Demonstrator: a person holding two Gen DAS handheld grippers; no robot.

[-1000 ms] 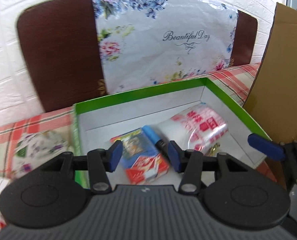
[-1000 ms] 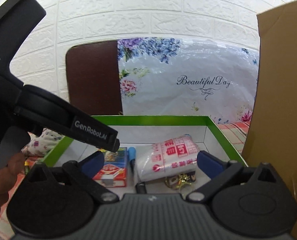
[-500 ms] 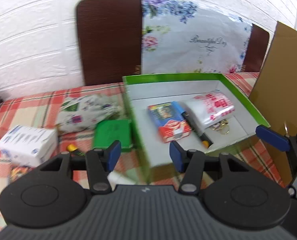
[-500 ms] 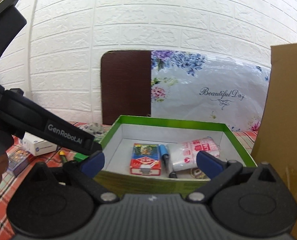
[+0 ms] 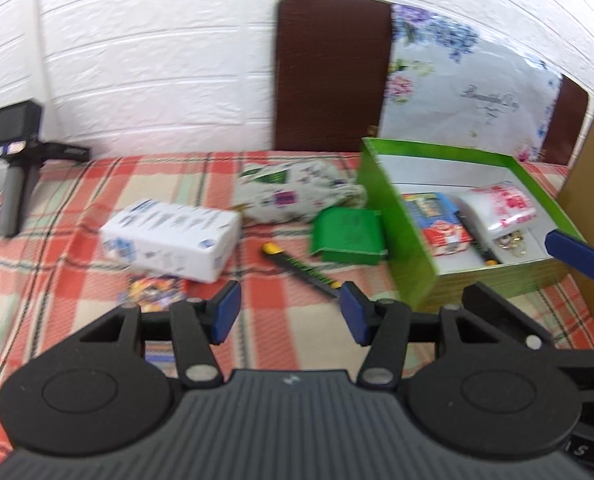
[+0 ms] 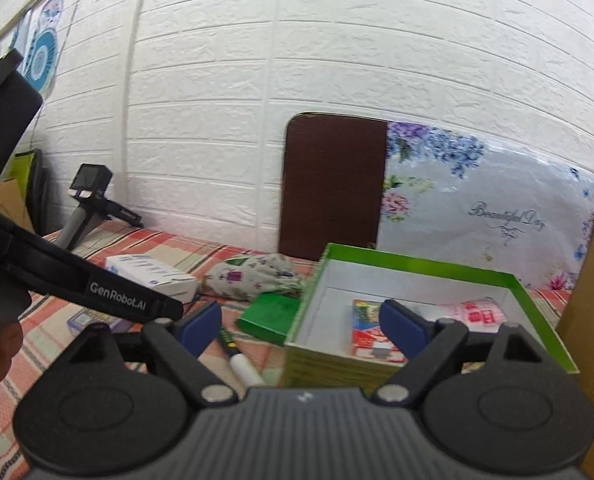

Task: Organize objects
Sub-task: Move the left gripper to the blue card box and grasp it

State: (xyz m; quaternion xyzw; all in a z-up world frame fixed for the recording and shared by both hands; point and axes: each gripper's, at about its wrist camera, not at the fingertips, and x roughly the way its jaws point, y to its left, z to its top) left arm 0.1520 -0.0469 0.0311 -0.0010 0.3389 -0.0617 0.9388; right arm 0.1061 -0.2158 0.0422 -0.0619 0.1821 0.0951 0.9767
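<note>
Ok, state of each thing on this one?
green box: open, partly filled
card pack: inside the box
white carton: closed, on the cloth
small green box: outside the box
left gripper: open, empty
right gripper: closing, nothing between its jaws

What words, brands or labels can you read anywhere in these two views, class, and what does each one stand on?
"GenRobot.AI": white print on the black side of the left tool, seen from the right wrist.
"Beautiful Day": script on the floral sheet against the wall.
Too blurred or small to read: the red print on the plastic packet, the white carton, the card box in the green box.
</note>
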